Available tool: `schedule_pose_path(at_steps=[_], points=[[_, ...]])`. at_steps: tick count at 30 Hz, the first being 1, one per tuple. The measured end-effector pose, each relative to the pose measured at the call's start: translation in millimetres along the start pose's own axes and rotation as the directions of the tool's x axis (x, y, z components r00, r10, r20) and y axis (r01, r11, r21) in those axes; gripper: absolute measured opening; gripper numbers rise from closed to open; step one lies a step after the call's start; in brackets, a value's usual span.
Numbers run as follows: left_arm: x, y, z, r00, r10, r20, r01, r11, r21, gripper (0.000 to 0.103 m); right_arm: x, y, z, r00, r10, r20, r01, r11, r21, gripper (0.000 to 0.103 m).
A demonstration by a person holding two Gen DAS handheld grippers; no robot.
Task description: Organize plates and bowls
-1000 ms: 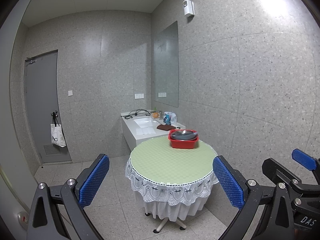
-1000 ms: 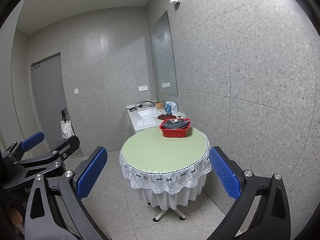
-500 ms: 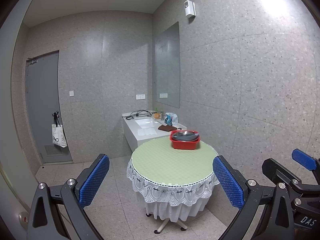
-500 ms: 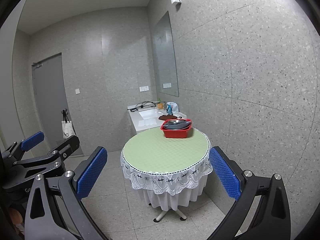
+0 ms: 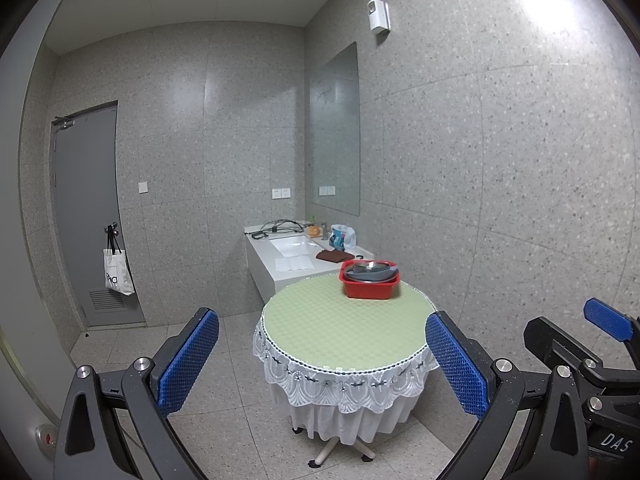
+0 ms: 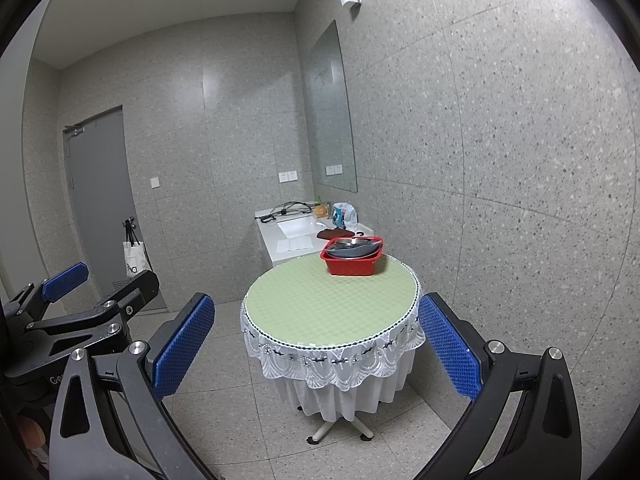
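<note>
A red basin [image 5: 370,290] [image 6: 352,266] stands at the far edge of a round table [image 5: 344,332] [image 6: 328,304] with a green top and a white lace skirt. Grey and metal plates and bowls [image 5: 371,273] [image 6: 354,247] are stacked inside it. My left gripper [image 5: 322,360] is open and empty, well short of the table. My right gripper [image 6: 316,346] is open and empty too, equally far back. Each gripper shows at the edge of the other's view.
A white sink counter [image 5: 296,258] stands behind the table with cables, a brown cloth [image 5: 334,256] and a jug [image 5: 342,237]. A mirror hangs on the right wall. A grey door [image 5: 90,216] with a hanging tote bag is at left. The floor is tiled.
Both views have tilted slightly; the table and basin sit a little further right and higher in frame. Both grippers stay open.
</note>
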State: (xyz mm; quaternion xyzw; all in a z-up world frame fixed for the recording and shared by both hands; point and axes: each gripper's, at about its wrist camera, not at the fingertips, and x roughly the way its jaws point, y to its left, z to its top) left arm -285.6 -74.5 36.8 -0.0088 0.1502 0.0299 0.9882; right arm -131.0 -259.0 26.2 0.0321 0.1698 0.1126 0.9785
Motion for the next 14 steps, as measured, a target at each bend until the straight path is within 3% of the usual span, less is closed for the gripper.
schedule_pose_path(at_steps=[8, 14], points=[[6.6, -0.7, -0.2, 1.000, 0.004, -0.002, -0.004, 1.000, -0.001, 0.102, 9.4, -7.9, 0.2, 1.000, 0.004, -0.005, -0.004, 1.000, 0.006, 0.103], [36.7, 5.8, 3.4, 1.000, 0.011, -0.019, -0.011, 1.000, -0.002, 0.102, 32.3, -10.5, 2.1, 1.000, 0.015, -0.021, -0.015, 1.000, 0.016, 0.103]])
